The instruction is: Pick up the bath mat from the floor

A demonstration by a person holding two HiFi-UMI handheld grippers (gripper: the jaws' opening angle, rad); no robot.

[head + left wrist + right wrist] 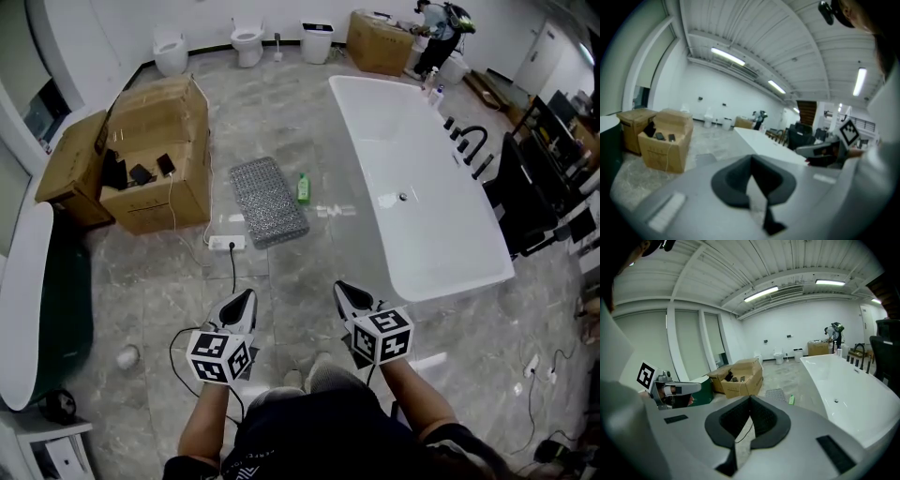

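Observation:
The grey textured bath mat (pixel 269 200) lies flat on the marble floor, well ahead of both grippers and to the left of the white bathtub (pixel 422 234). It shows small in the right gripper view, where the bath mat (pixel 777 394) lies beyond the jaws, and as a dim patch, the bath mat (pixel 705 159), in the left gripper view. My left gripper (pixel 247 299) and right gripper (pixel 341 288) are held side by side close to my body, both pointing forward. Both are shut with nothing between the jaws. Neither touches the mat.
A green bottle (pixel 303 188) stands at the mat's right edge. A white power strip (pixel 228 243) with its cable lies at the mat's near left corner. Open cardboard boxes (pixel 159 155) stand to the left. Toilets and a bin line the far wall, where a person (pixel 437 33) stands.

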